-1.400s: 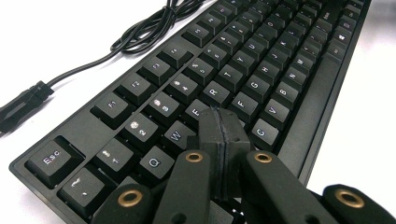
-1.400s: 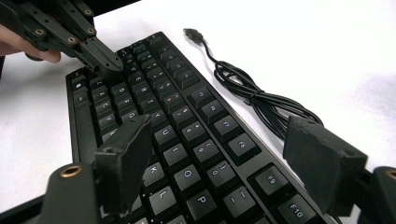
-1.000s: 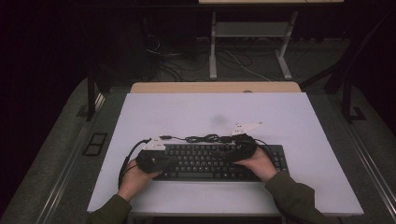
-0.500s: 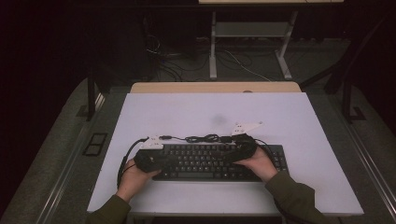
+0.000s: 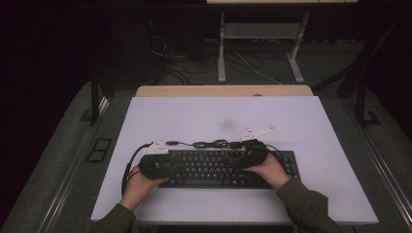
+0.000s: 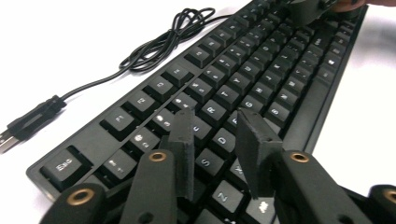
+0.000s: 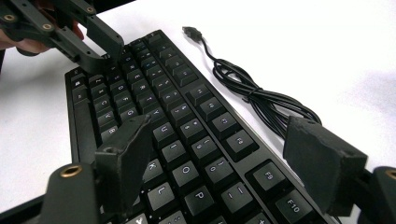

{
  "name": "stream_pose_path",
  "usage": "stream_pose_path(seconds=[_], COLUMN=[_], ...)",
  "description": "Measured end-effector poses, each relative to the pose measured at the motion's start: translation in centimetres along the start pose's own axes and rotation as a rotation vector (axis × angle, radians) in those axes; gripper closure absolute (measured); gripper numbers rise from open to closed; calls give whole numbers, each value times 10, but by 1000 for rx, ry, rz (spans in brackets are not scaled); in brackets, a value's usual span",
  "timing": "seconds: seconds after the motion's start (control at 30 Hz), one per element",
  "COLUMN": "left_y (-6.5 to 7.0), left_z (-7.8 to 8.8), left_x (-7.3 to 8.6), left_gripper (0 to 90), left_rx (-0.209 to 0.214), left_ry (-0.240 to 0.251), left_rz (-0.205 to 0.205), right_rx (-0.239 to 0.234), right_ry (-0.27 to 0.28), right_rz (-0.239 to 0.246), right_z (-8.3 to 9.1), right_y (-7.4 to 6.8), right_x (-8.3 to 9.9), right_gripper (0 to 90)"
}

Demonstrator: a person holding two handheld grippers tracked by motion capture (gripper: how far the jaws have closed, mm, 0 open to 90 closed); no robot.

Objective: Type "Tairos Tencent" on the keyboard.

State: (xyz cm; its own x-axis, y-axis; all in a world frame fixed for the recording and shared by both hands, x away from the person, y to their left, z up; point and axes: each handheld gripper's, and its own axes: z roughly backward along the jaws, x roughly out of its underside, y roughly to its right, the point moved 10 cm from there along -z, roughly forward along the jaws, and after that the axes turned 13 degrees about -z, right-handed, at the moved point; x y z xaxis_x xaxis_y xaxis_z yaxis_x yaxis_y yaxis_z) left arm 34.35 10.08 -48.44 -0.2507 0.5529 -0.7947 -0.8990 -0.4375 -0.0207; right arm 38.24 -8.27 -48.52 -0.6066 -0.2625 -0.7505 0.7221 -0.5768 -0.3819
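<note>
While both hands hover low, the left tongs [image 6: 215,140], narrowly parted and empty, and the right tongs [image 7: 224,154], wide apart and empty, overhang the flat black plastic keyboard [image 5: 214,167] on the white surface [image 5: 291,121]; beyond, its coiled black cable [image 5: 214,143] could snag a jaw.

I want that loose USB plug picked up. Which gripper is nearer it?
Left. The left gripper sits just below the USB plug; the right gripper is over the keyboard's far end.
</note>
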Motion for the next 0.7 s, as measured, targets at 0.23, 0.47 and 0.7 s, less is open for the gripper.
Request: stream_pose_path(seconds=[0.23,0.47,0.7], left_y=[10,20,30], left_z=[1,1,0], left_x=[-7,-12,-13], left_gripper=[649,746,884], left_rx=[20,56,107], left_ry=[13,27,21], left_rz=[-17,-28,-53], right_rx=[-3,-8,-3], right_ry=[0,8,5], right_rz=[3,-9,-7], right_z=[0,1,-1], right_y=[1,0,1], right_x=[1,0,0], right_gripper=[235,235,235])
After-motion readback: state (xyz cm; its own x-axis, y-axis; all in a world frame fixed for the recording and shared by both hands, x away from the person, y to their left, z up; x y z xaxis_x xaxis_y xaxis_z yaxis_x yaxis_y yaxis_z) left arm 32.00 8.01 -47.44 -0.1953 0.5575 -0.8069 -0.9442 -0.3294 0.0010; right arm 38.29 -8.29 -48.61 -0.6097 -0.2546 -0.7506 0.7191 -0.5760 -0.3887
